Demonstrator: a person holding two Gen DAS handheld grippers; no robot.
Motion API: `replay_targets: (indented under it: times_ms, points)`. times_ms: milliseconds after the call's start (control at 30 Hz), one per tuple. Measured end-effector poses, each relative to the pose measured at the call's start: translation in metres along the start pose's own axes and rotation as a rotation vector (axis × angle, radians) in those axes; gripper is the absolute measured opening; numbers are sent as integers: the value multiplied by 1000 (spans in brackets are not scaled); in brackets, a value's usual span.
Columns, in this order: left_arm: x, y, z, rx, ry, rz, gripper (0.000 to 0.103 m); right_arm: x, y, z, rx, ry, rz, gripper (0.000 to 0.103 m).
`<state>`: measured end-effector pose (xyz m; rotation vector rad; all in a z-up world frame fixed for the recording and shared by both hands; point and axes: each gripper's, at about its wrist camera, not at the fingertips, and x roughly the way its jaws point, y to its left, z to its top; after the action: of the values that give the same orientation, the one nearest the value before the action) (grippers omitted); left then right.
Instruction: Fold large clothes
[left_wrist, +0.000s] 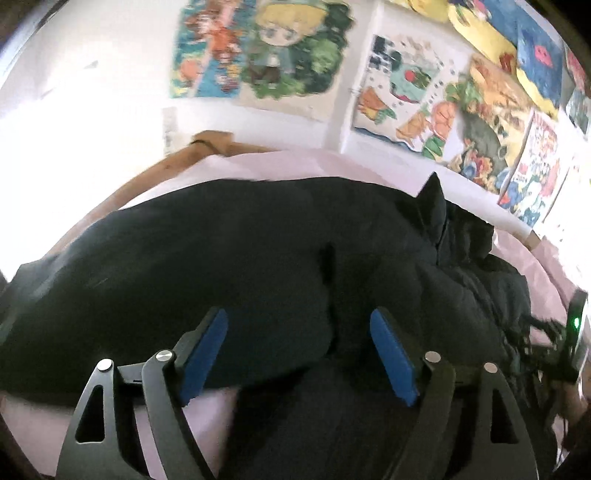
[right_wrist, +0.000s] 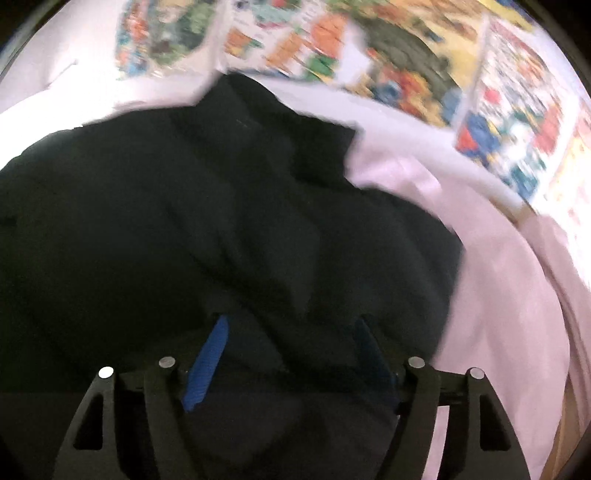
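A large black garment (left_wrist: 221, 251) lies spread and bunched on a pale pink bed sheet (left_wrist: 280, 162). My left gripper (left_wrist: 299, 321) is open, its blue pads wide apart just above the garment's near edge. In the right wrist view the same black garment (right_wrist: 221, 206) fills the middle, blurred by motion. My right gripper (right_wrist: 291, 325) is open over the dark cloth, its blue pads apart with folds of the garment between and under them. The other gripper shows at the far right edge of the left wrist view (left_wrist: 569, 343).
A white wall with colourful cartoon posters (left_wrist: 443, 110) stands behind the bed. A wooden bed frame rail (left_wrist: 162, 170) runs along the back left. The pink sheet (right_wrist: 498, 295) extends to the right of the garment.
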<state>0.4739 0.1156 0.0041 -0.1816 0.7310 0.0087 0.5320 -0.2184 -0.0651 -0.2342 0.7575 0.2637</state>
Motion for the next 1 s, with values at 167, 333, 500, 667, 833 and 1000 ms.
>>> replay_targets:
  times_ms: [167,333,500,667,833,1000]
  points:
    - [-43,50,-36,-117,17,69,79,-18,65,46,-71,-59,165,78]
    - [-82,112,-64,-331,-10,89,79,-28,143,77,-161,-77,272,80]
    - [-101,159,-73,-557,-102,76,79,-12,196,90,-221,-100,262,80]
    - [-97,191,-79,-777,-162,99,80,22,206,105,-94,-118,267,80]
    - [-95,218,-89,-906,-228,139,79,41,222,109,-119,-101,294,80]
    - [-99,230,-96,-945,-303,149,39,57,242,97,-219,-78,235,86]
